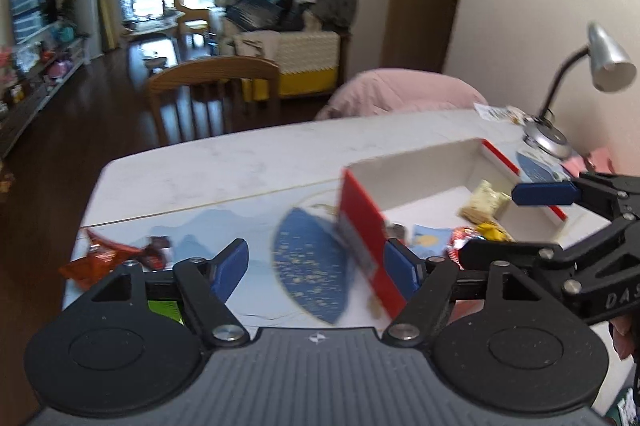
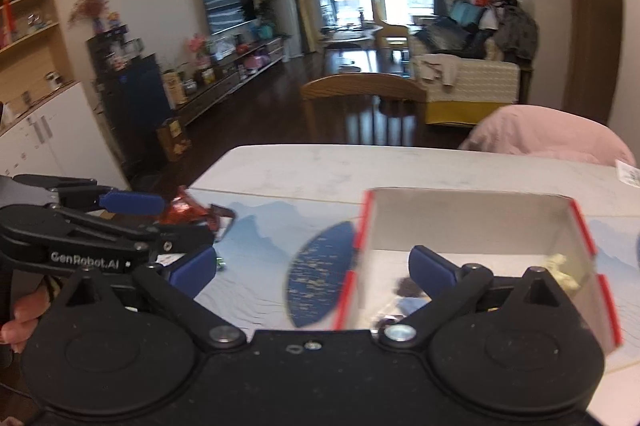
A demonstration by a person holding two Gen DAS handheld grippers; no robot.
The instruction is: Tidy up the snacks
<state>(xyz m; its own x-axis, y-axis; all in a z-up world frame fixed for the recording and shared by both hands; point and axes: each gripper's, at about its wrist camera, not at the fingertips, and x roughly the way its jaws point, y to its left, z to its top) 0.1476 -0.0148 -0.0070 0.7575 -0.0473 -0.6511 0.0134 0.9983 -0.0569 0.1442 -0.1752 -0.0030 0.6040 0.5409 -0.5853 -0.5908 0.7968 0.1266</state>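
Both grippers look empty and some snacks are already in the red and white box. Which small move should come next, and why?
Probably the left gripper, open and empty, should swing left toward the orange snack packet lying on the table outside the red and white box. The box already holds a few snacks, and the right gripper is also open and empty, over the box.

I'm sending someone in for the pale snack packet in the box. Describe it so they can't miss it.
Start at the white table and find the open box with red outer walls and a white inside. The pale cream packet lies inside towards the far end, lighter than the yellow and red wrappers nearer the front.
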